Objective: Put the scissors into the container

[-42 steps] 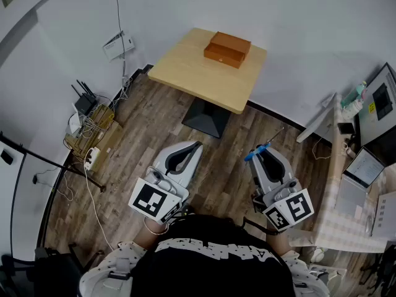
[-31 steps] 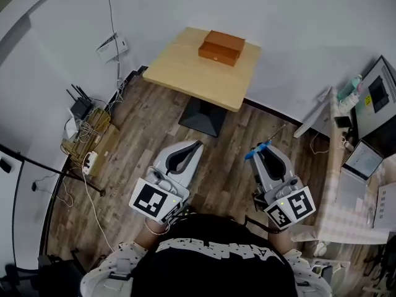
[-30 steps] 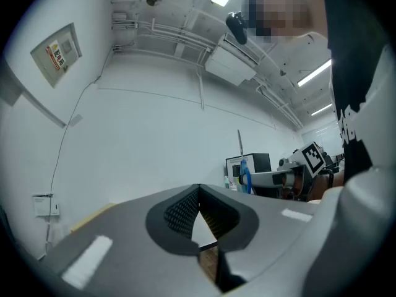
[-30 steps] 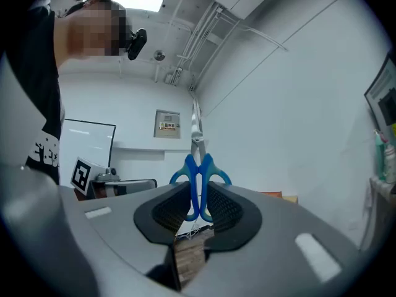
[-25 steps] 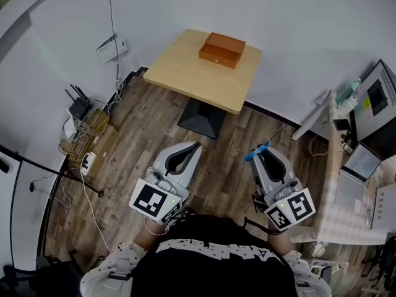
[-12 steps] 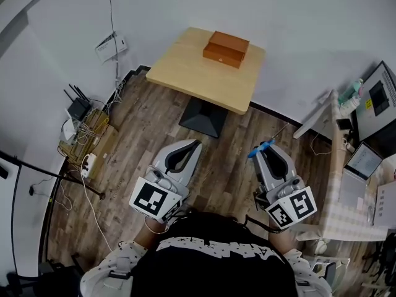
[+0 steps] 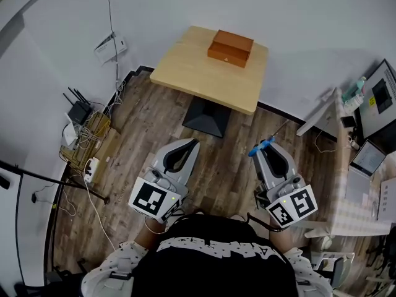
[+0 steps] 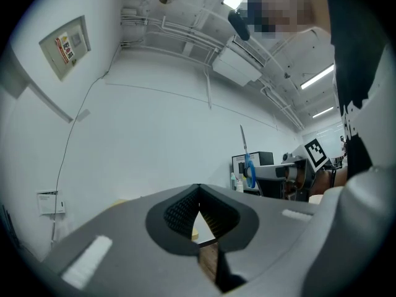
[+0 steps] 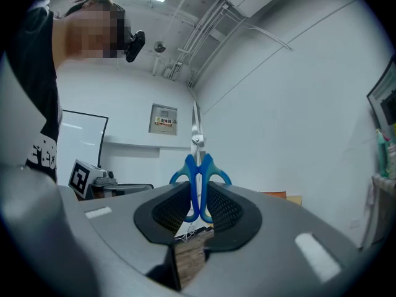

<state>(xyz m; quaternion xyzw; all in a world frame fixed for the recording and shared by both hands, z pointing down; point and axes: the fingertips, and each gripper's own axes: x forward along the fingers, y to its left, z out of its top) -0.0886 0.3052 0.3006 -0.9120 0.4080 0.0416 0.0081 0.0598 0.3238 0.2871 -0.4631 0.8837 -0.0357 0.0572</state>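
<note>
Your right claw [image 9: 198,210] is squeezing the blue-handled metal scissors [image 9: 197,166]; your left claw [image 8: 198,218] is pressing shut on nothing. The brown wooden box [image 7: 230,48] is sitting far off on the pale wooden surface [image 7: 185,73]. Walking could shake them loose.

Carries the right gripper [image 7: 268,151], with the scissors [image 7: 260,148], a little rightward and up in the head view. Sways the head view slightly: sends the wooden table [image 7: 198,82] and the brown box [image 7: 230,48] leftward first, then back right and a touch higher. Pushes the desk [image 7: 346,190] at the right nearer the frame's edge.
</note>
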